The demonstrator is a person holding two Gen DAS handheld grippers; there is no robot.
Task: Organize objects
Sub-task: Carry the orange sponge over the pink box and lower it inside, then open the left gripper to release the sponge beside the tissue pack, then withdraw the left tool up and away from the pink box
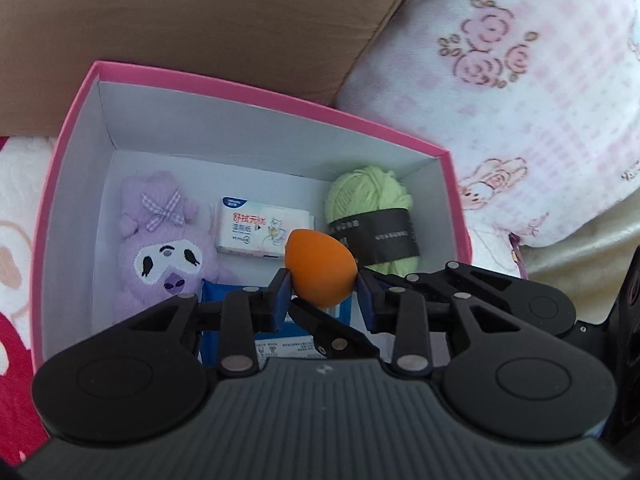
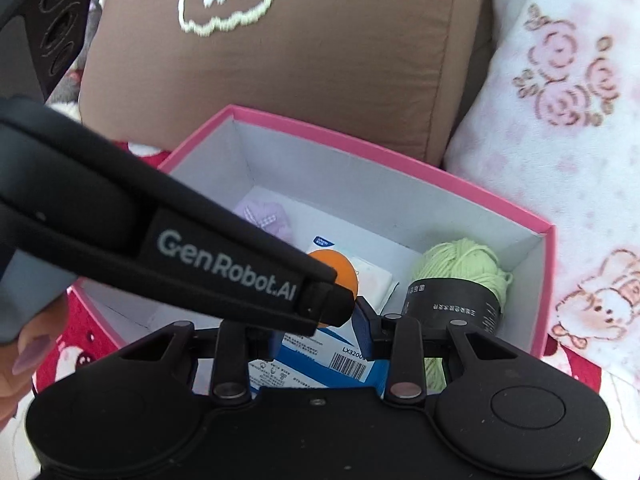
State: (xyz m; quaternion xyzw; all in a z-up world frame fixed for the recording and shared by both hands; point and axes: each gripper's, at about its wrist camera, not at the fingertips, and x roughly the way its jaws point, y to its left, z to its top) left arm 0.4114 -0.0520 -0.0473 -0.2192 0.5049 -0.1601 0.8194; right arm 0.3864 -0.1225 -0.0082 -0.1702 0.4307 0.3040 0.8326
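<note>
Left tool (image 1: 322,296): gripped an orange sponge (image 1: 320,266) by its sides and held it over the open pink box (image 1: 280,96). Right tool (image 2: 318,332): closed, just beside the left, also above the box. Lay directly below in the box: a blue carton (image 1: 280,340). Sat farther in: purple plush toy (image 1: 160,240) at left, tissue pack (image 1: 260,228) in the middle, green yarn (image 1: 368,200) at right. Stood beyond the box: brown cushion (image 1: 200,20) and flowered blanket (image 1: 520,100).
</note>
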